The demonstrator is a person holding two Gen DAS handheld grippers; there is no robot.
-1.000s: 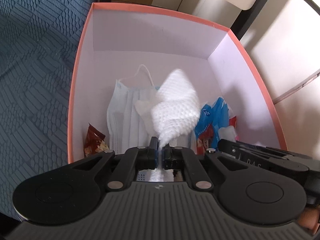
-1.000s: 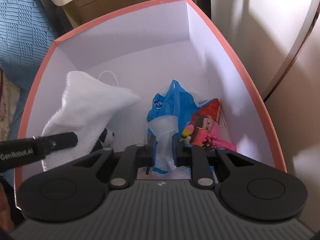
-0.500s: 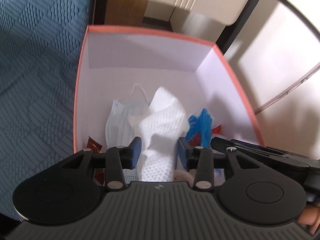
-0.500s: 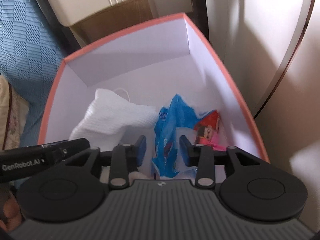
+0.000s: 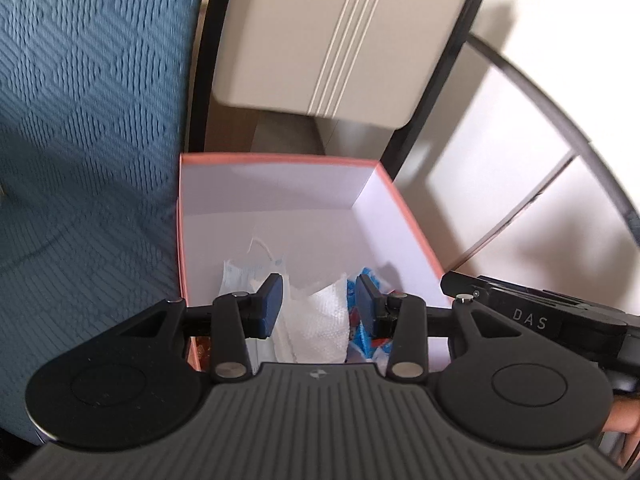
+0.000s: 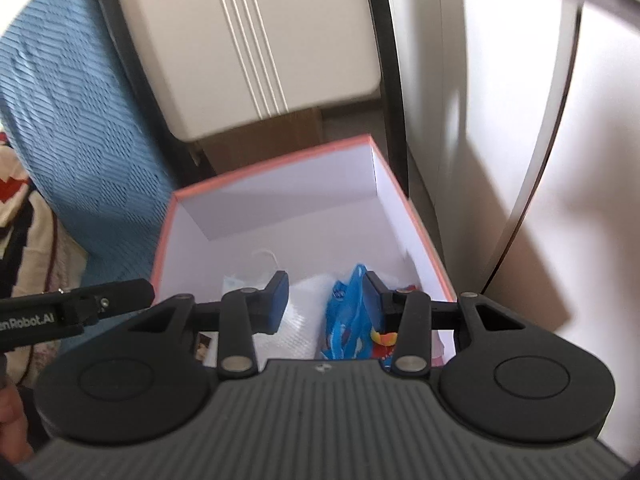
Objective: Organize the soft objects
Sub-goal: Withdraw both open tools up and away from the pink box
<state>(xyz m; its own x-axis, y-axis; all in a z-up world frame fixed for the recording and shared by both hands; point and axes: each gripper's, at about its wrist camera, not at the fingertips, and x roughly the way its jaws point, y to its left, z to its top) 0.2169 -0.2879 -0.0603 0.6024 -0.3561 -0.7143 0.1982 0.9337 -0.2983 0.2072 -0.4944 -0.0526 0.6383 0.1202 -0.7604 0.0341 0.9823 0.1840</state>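
A pink-rimmed box [image 5: 280, 157] with white walls holds the soft things; it also shows in the right wrist view [image 6: 272, 164]. Inside lie a white textured cloth [image 5: 320, 326], a light blue face mask [image 5: 244, 270] and a blue plastic packet [image 6: 346, 320]. My left gripper [image 5: 319, 304] is open and empty above the cloth. My right gripper [image 6: 326, 300] is open and empty above the blue packet. The cloth also shows in the right wrist view [image 6: 298, 320].
A blue textured bedcover [image 5: 80, 160] lies left of the box. A beige cabinet [image 5: 340, 36] stands behind it, a white wall panel [image 5: 500, 152] to the right. A colourful cartoon packet [image 6: 384, 338] lies beside the blue packet. A patterned fabric [image 6: 24, 240] is at far left.
Both grippers have opened, let go of the white cloth and the blue packet into the box, and pulled back and up away from it.
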